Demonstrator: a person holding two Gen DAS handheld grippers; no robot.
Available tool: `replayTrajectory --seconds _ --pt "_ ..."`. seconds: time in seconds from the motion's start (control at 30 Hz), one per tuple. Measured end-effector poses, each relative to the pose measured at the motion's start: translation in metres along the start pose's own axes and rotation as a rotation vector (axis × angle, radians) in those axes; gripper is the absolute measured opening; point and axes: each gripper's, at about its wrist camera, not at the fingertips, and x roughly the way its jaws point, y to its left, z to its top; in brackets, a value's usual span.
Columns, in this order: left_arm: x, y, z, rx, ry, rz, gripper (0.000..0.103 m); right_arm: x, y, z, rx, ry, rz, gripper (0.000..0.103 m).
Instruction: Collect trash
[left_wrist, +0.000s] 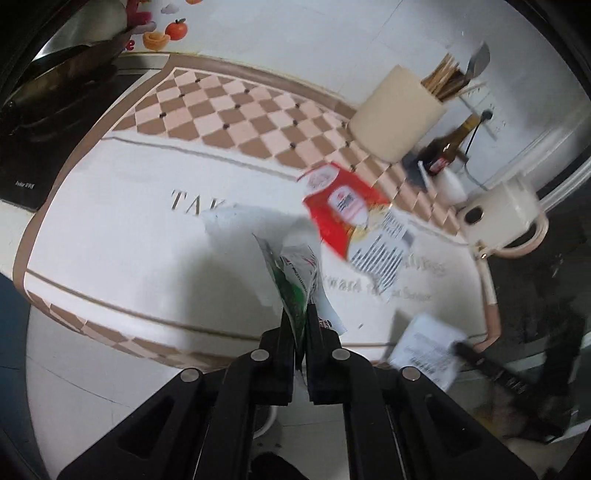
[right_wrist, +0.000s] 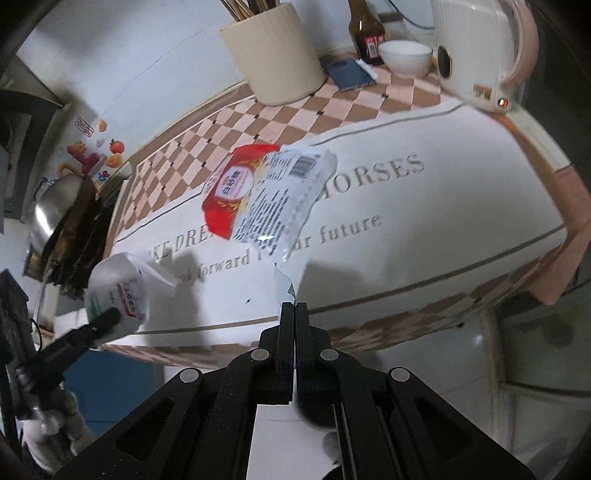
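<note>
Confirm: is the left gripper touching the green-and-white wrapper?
Touching. The left wrist view shows the left gripper with its jaws shut on the green-and-white wrapper, whose lower edge is pinched between them with no gap.

home kitchen: wok (left_wrist: 62, 70) on stove, kettle (right_wrist: 476, 51), chopstick holder (right_wrist: 273, 51)
</note>
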Motion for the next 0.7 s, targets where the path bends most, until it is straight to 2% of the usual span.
replayTrajectory --seconds 0.13,0.2,0.27,0.37,0.4,0.5,0.6,0.7 --pt "-0.018 -0.004 0.028 -0.029 -0.071 -0.056 0.002 0.005 -0.003 0.003 0.029 0.008 0.047 0.0" --pt "-0.011 -0.004 0.037 -0.012 -0.087 -0.019 0.002 0.007 -0.006 0.008 0.033 0.007 0.056 0.0" --pt "0.025 0.01 0.038 -0.036 -0.025 0.034 0.002 0.007 -0.01 0.013 0.04 -0.005 0.052 0.0" --pt "0.084 0.044 0.02 -0.088 0.12 0.159 0.002 0.013 -0.023 0.025 0.07 -0.024 0.028 0.0" --pt "0.092 0.049 0.013 -0.091 0.138 0.183 0.002 0.016 -0.029 0.03 0.083 -0.028 0.021 0.0" --pt "0.09 0.052 -0.004 -0.073 0.128 0.216 0.002 0.02 -0.042 0.044 0.102 -0.052 -0.002 0.0" --pt "0.081 0.05 -0.011 -0.081 0.126 0.199 0.002 0.028 -0.052 0.058 0.115 -0.059 -0.019 0.0" --pt "0.077 0.056 -0.014 -0.101 0.117 0.193 0.002 0.051 -0.064 0.075 0.158 -0.011 -0.045 0.002"
